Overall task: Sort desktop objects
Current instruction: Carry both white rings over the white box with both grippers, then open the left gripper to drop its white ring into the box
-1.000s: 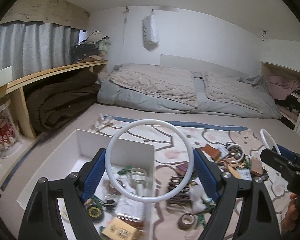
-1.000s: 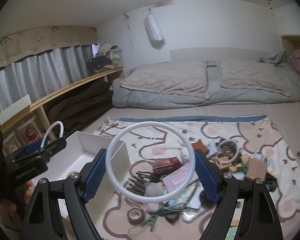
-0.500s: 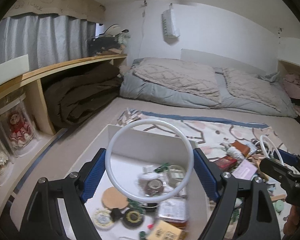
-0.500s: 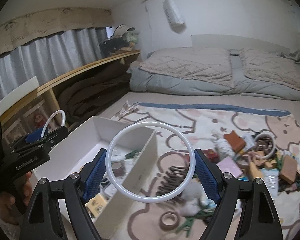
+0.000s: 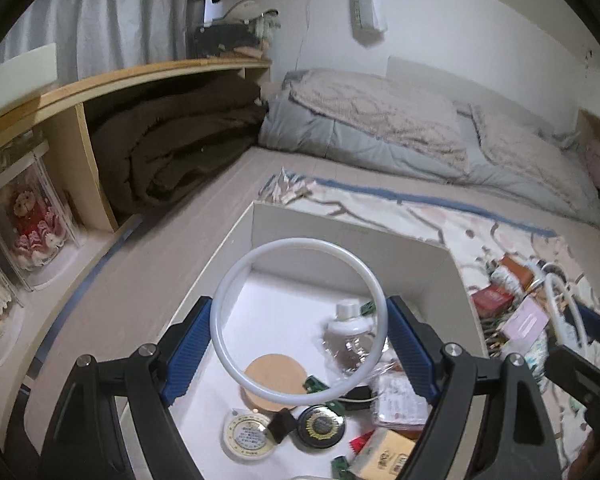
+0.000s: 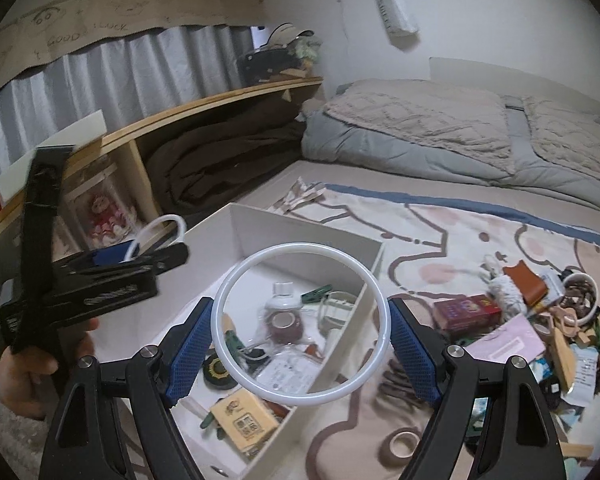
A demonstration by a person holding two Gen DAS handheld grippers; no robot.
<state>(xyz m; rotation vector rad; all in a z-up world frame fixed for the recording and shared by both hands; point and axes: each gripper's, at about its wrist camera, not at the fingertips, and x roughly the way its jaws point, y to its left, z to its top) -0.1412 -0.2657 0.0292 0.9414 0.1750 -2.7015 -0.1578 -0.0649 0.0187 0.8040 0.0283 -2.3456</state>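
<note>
On a bed mat (image 6: 440, 236), white rings (image 5: 298, 320) are gripped in both wide-set grippers (image 6: 300, 330) above the box (image 5: 380, 248), release judged next.

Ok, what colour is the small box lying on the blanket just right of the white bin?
Dark red with gold print, clearest in the right wrist view: small box.

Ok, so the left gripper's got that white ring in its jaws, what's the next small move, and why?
Probably lower the left gripper a little into the white box and open the jaws. Its white ring hangs over the box's bare floor, behind the cork coaster and beside the small clear bottle, so it should drop in cleanly.
</note>
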